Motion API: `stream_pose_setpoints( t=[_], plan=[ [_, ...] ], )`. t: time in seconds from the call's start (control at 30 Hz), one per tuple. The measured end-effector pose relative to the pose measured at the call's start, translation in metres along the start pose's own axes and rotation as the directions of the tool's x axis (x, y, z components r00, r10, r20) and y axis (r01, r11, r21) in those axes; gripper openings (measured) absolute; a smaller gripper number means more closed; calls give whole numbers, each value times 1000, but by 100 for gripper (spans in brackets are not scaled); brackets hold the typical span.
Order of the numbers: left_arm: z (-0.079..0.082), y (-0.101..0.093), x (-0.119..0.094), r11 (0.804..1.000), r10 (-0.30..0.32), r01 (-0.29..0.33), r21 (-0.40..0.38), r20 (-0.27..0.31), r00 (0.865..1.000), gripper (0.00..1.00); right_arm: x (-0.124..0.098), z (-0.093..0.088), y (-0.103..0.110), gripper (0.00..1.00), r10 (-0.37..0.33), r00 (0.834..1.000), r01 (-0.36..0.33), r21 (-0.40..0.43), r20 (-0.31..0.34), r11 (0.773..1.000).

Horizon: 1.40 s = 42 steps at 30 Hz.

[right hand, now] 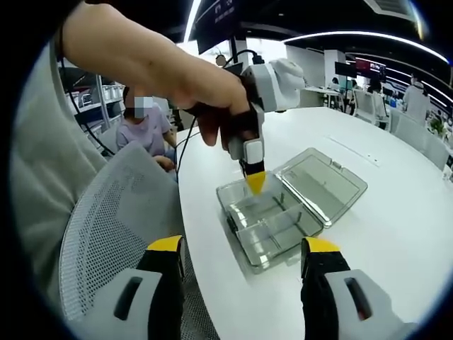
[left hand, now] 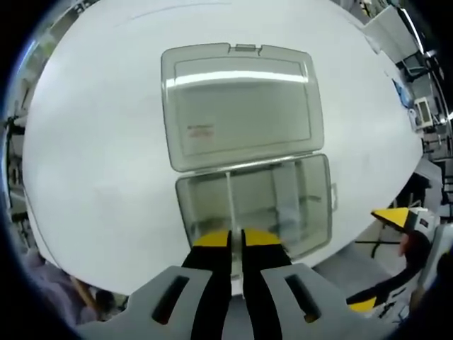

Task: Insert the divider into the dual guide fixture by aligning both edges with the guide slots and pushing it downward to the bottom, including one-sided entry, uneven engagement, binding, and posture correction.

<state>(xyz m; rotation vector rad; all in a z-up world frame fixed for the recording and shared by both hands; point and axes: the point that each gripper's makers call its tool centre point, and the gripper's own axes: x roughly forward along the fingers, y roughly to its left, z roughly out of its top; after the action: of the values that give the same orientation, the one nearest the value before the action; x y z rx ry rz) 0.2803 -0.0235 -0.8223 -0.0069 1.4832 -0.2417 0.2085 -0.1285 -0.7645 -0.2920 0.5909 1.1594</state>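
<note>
Jaws of the left gripper (left hand: pixel 236 242) pinch the upright divider (left hand: pixel 230 202) over the box (right hand: pixel 272 219); right gripper (right hand: pixel 244 256) gapes.

White round table (right hand: pixel 396 234), grey mesh chair (right hand: pixel 106 219) beside it, ceiling strip lights (right hand: pixel 354 35), more desks (right hand: pixel 368 99) behind.

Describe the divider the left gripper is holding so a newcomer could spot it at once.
On the round white table lies an open clear plastic box, its lid folded flat. Above the tray's near edge the left gripper, jaws closed, pinches a thin clear divider. Unlike the dividers already seated, it stands directly under the yellow fingertips.
</note>
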Motion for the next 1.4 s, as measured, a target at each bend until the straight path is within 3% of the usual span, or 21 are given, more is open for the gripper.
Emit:
stream_pose_setpoints(
  t=[1.4],
  plan=[
    [1, -5, -2, 1000, -10, 10, 21, -7, 1000, 1, 1, -2, -1, 64, -2, 1000, 2, 6, -4, 1000]
  ],
)
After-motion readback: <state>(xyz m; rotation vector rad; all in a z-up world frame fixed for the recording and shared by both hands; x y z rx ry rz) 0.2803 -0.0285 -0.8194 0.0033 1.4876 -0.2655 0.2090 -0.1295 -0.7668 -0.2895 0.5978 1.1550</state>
